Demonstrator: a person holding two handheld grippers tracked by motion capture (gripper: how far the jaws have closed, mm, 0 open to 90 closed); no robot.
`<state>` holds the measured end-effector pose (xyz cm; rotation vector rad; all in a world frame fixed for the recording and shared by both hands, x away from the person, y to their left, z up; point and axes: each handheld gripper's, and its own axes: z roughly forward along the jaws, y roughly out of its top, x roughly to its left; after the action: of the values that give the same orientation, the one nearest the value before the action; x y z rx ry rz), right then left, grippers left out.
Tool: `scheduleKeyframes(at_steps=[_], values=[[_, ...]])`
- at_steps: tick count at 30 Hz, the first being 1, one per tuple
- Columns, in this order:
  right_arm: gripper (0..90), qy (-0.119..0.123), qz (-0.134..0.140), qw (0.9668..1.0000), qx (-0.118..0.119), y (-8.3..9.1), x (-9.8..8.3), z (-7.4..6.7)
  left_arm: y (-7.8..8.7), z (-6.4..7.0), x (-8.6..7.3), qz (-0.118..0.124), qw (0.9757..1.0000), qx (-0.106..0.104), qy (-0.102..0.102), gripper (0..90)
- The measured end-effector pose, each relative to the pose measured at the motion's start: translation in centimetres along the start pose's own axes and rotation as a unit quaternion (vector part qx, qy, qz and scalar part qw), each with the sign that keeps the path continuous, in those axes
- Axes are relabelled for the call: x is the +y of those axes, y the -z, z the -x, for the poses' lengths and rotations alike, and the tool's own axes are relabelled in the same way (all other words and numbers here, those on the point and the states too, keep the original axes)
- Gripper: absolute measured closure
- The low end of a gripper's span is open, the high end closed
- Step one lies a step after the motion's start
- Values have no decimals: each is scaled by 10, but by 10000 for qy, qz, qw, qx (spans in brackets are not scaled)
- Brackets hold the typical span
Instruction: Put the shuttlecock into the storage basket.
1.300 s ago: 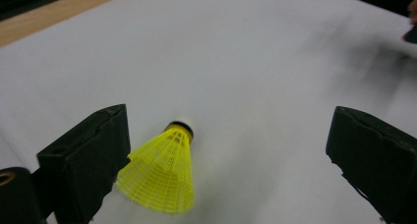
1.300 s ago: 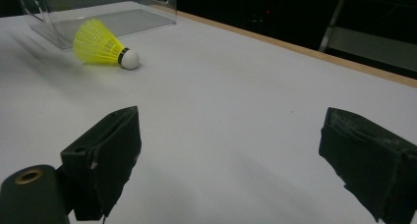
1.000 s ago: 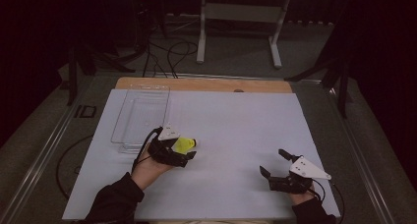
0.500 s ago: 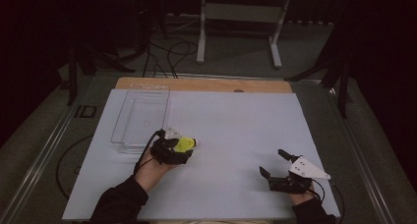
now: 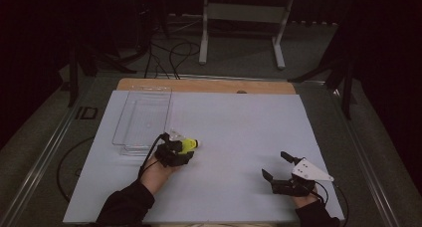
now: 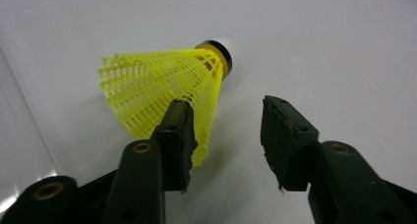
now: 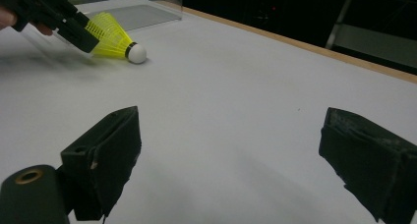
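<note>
Right gripper (image 5: 276, 168), nearest the person, rests low over the white counter (image 5: 239, 127) with its jaws spread wide and nothing between them. Left gripper (image 6: 226, 123), jaws half apart and just closing, straddles the rim of a shuttlecock (image 6: 162, 89); one pad overlaps the skirt, the other stands clear, so no grip is made. The shuttlecock lies on its side on the counter: bright yellow open-mesh plastic skirt, flared and slightly ragged at the rim, a black band, and a rounded white cork tip. Beyond it, a clear plastic tray (image 5: 144, 118) sits near the counter's far left edge.
</note>
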<state>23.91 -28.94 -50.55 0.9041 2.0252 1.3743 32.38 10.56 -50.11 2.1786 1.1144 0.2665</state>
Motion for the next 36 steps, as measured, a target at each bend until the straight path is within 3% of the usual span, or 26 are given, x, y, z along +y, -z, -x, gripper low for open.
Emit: scheduleKeyframes(at_steps=[10,18,27,36], values=[[88,-8,4,10000,16,0,0,0,-11,-3,0,-55,10000,-40,-26,699],[88,-10,2,10000,25,0,0,0,-17,-4,0,-99,9993,66,-348,782],[88,-7,-2,10000,28,0,0,0,-18,-5,1,-44,9983,239,-529,879],[88,-2,-8,10000,23,0,0,1,-11,-2,6,71,9978,275,-604,896]])
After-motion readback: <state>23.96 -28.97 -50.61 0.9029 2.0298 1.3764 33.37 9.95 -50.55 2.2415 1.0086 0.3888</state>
